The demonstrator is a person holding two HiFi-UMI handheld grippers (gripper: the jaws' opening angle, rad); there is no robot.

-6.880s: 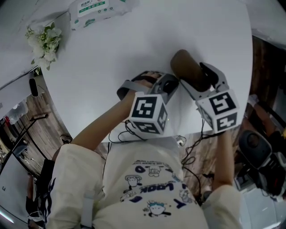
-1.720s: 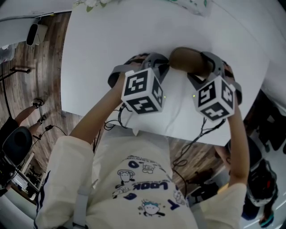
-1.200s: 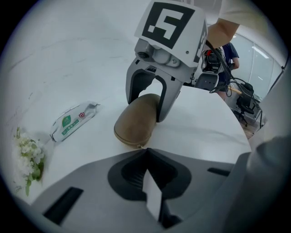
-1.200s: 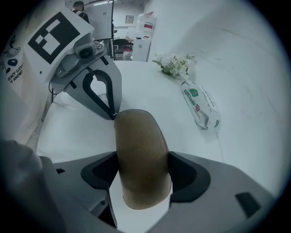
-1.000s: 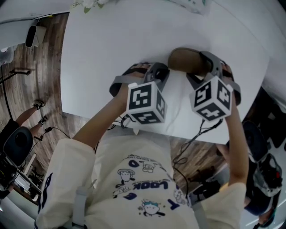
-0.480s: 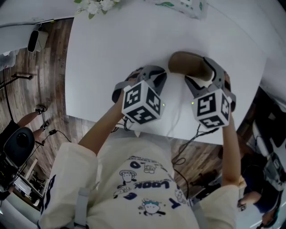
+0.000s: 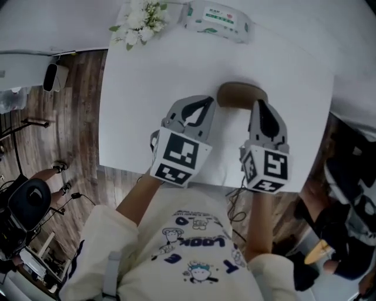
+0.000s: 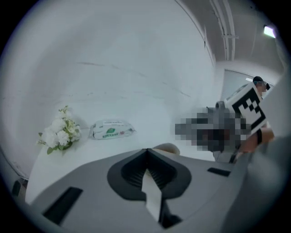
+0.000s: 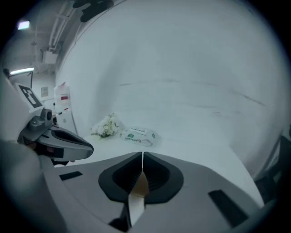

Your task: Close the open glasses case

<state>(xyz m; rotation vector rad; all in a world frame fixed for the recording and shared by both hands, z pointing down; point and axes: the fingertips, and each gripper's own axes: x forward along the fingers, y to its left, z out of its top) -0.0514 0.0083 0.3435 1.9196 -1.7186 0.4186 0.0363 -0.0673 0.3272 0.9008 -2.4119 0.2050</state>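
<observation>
- A white table [image 7: 141, 94] carries a small bunch of white flowers [image 7: 140, 20] and a packet of wipes [image 7: 215, 17] at its far edge. Both are well apart from the glasses case [image 7: 239, 93]. Wood-plank floor [image 7: 79, 111] shows at the left.
- The left gripper [image 7: 202, 101] and the right gripper [image 7: 258, 103] hang side by side over the near half of the table. Each has a marker cube [image 7: 176, 156] at its back.
- In the head view the right gripper's tip overlaps the case's near edge. In the left gripper view the gripper's own body hides all but the top of the case.
- The left gripper's jaws are pressed together with nothing between them. The right gripper's jaws have just closed and also meet on nothing.
- The glasses case lies on the table just beyond the gripper tips, nearer the right one. Its lid is down and no gap shows along the edge.
- The case is a brown, matt oblong with rounded ends and a domed top.
- The tabletop is smooth and plain. The packet is soft, crinkled film, white with green print. The grippers are grey plastic with black ribbed inner pads.
</observation>
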